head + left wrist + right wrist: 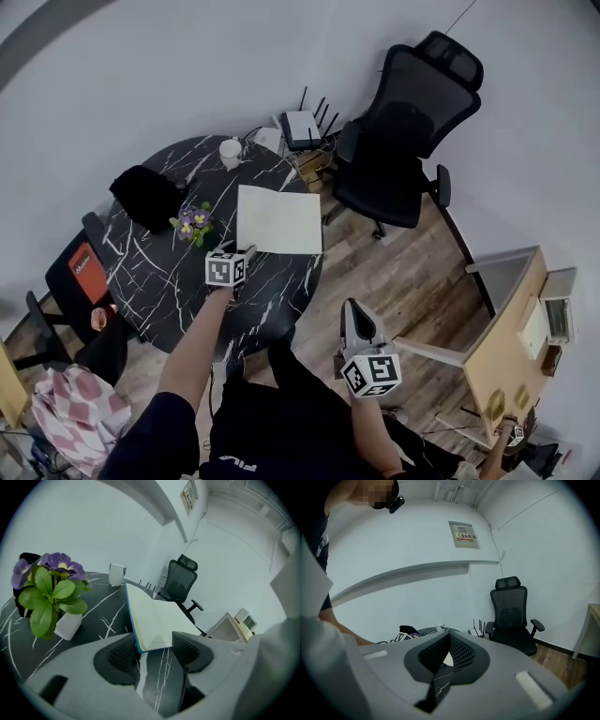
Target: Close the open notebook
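The open notebook (278,218) lies flat with blank cream pages on the round black marble table (169,272), toward its far right side. In the left gripper view the notebook (157,616) shows a blue cover edge. Its near corner reaches in between the pads, which stand apart from it. My left gripper (247,253) (151,648) hovers over the table at the notebook's near left corner, jaws open. My right gripper (351,309) (448,641) is held off the table near the person's body, its pads together with nothing between them.
A potted plant with purple flowers (194,223) (51,597) stands left of the notebook. A white cup (231,152) and a black bag (145,195) sit at the table's far side. A black office chair (403,131), a router (303,127) and a wooden desk (506,328) are nearby.
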`<state>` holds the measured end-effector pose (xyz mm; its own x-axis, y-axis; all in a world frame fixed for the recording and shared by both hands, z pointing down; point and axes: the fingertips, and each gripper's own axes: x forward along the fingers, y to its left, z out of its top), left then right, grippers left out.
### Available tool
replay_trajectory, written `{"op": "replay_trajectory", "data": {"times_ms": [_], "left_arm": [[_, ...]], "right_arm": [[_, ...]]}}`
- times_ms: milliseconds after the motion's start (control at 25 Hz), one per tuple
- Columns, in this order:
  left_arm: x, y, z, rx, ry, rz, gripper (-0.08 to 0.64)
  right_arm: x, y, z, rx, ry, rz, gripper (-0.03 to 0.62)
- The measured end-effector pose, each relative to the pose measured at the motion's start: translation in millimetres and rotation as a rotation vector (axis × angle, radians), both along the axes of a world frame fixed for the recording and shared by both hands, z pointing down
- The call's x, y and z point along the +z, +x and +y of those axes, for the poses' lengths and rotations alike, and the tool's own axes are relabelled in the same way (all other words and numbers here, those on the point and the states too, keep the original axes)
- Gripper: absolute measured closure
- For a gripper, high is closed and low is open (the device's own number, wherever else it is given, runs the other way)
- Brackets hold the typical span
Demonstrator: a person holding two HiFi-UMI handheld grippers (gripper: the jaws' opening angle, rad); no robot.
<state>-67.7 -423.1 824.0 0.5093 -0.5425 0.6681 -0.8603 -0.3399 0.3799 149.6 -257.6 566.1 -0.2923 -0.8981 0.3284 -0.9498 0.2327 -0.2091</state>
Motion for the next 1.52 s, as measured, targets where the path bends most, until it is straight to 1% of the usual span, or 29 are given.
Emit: {"op": "replay_trajectory", "data": {"times_ms": [160, 400, 600, 800, 1000, 1320, 1520], "left_arm": [[-18.2, 8.1, 0.3, 0.015, 0.045, 0.02, 0.315], [-49.4, 33.5, 1.4, 0.072, 0.112, 0.038, 0.316], [-66.2, 54.9, 4.9, 0.125, 0.169, 0.011, 0.316], [-73.7, 74.4, 7.2, 0.149, 0.21, -0.016, 0.316], [-77.5, 95.3, 6.2, 0.173, 0.224, -0.01, 0.316], [-82.9, 135.0, 3.5, 0.246, 0.254, -0.016, 0.316], [-75.3, 160.1, 4.9, 0.294, 0.25, -0.023, 0.316]], "right_arm": [[-1.8, -0.1, 0.0, 0.011, 0.01, -0.001, 0.583], [-7.8, 6.3, 4.0, 0.046, 0.023, -0.003, 0.583], [-14.0, 11.1, 9.2, 0.073, 0.041, -0.004, 0.583], [-14.9, 16.6, 14.3, 0.102, 0.046, -0.001, 0.583], [-16.1, 22.1, 16.8, 0.123, 0.048, 0.003, 0.583], [-14.7, 33.5, 21.3, 0.156, 0.05, 0.0, 0.583], [-8.1, 51.5, 25.7, 0.189, 0.036, 0.007, 0.583]]}}
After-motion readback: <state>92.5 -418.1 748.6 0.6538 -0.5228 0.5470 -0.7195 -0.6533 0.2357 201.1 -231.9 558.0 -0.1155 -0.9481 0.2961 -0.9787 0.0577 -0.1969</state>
